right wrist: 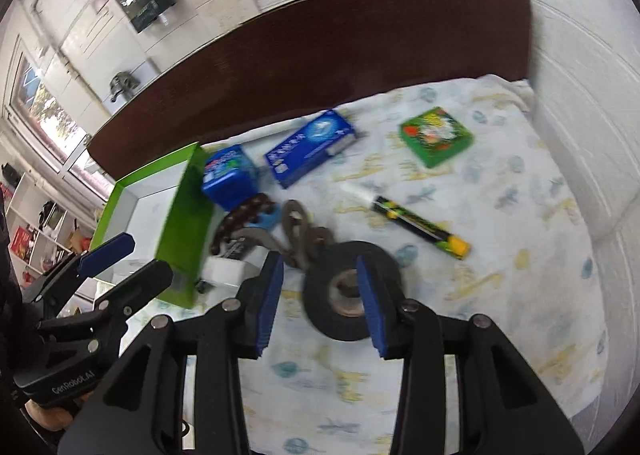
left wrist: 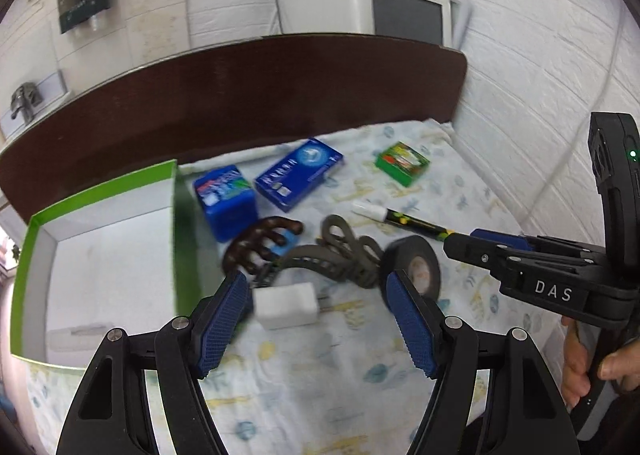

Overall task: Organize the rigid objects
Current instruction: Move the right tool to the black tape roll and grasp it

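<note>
Left wrist view shows my left gripper (left wrist: 316,319) with its blue pads spread wide and nothing between them; a white charger block (left wrist: 287,305) lies on the sheet below the gap. I take the green-rimmed box (left wrist: 100,191) as landmark. Just right of it stand a blue pack (left wrist: 226,201) and a blue carton (left wrist: 300,173); their print is too blurred to read. Further right lies a small green box (left wrist: 403,162), well apart. Nearer to me are a brown hair claw (left wrist: 260,243), a grey strap (left wrist: 340,251), a black tape roll (left wrist: 412,265) and a marker (left wrist: 404,218). My right gripper (left wrist: 460,241) carries the letters "DAS". In the right wrist view its jaws are partly open above the tape roll (right wrist: 352,295), not pinching it; my left one reads "GenRobot.AI".
</note>
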The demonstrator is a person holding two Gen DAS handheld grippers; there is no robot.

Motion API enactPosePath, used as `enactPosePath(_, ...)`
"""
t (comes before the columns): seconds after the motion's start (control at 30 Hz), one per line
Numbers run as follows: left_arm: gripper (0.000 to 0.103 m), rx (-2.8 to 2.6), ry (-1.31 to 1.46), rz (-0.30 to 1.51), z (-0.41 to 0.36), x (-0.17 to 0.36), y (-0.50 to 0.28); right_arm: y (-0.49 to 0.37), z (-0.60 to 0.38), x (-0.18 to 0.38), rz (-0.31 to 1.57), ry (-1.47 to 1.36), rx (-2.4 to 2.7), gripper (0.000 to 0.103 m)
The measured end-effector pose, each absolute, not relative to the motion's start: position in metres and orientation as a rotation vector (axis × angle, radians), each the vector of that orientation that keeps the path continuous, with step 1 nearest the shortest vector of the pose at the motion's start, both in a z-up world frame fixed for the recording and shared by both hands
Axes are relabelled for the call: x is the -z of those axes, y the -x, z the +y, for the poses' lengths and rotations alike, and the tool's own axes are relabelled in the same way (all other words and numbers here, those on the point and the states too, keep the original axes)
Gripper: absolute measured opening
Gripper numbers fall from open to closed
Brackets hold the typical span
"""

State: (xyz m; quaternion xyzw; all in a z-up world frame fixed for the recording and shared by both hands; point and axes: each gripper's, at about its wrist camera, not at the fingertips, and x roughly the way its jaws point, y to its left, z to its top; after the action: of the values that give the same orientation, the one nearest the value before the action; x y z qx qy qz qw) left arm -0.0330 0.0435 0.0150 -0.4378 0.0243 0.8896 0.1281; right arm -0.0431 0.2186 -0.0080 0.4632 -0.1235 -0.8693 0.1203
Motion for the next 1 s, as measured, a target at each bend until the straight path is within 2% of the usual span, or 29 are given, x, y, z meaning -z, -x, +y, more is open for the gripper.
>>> enactPosePath(0.17,0.073,-2.534,1.349,0.128,0.084,0.006,0.039,0.046,0.254,0.039,-0.481,-1.422,2.459,0.04)
enactPosePath(0.3,0.072,-2.507,1.414,0.128,0.093,0.018,0.044,0.052,0.26,0.054,-0.507,-1.415,2.399,0.04)
enactPosePath(0.37,0.065,-2.499,1.428,0.128,0.096,0.02,0.046,0.054,0.26,0.058,-0.517,-1.404,2.368,0.04)
enactPosePath(0.53,0.029,-2.451,1.501,0.098,0.1,0.031,0.054,0.06,0.26,0.066,-0.56,-1.362,2.292,0.04)
enactPosePath(0.6,0.023,-2.421,1.539,0.081,0.101,0.038,0.058,0.064,0.259,0.071,-0.571,-1.353,2.266,0.04)
enactPosePath(0.8,0.023,-2.408,1.519,0.095,0.105,0.04,0.061,0.072,0.25,0.086,-0.579,-1.383,2.199,0.04)
enactPosePath(1.0,0.023,-2.394,1.506,0.105,0.102,0.039,0.056,0.061,0.241,0.078,-0.532,-1.407,2.247,0.031)
